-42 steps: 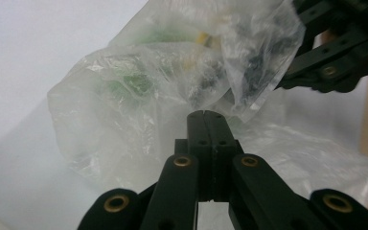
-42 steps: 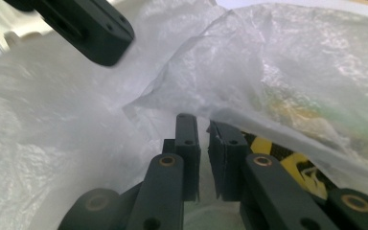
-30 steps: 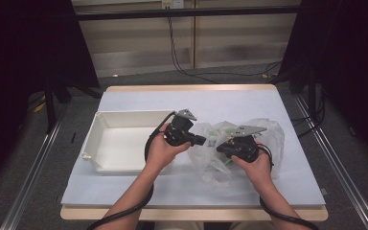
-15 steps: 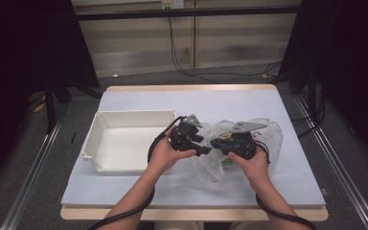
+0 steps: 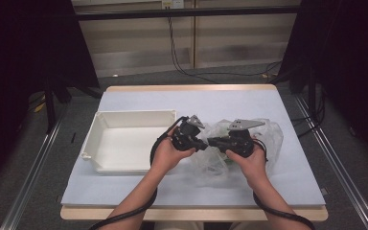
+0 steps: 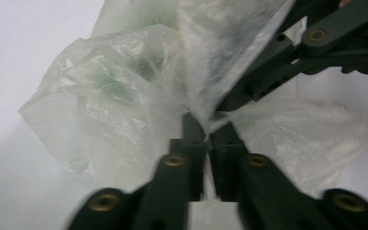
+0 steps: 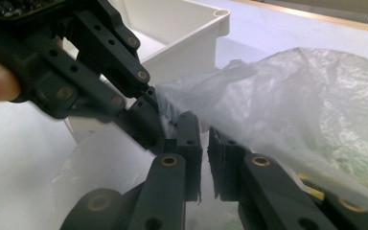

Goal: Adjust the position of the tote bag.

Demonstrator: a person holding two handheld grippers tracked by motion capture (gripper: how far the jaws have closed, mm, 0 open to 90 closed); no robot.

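1. A white tray [image 5: 106,129] sits on the left half of the table [image 5: 139,191], close to its left edge.
2. The left gripper [image 5: 202,143], just right of the tray's right wall, has just snapped its jaws closed again; they are clenched on a fold of the clear plastic bag [image 5: 268,136], as the left gripper view [image 6: 206,127] shows.
3. The right gripper [image 5: 211,142] meets it tip to tip, its jaws pinched on the same film [image 7: 203,136].
4. The bag lies crumpled right of the table's middle, something green inside [image 6: 110,79].
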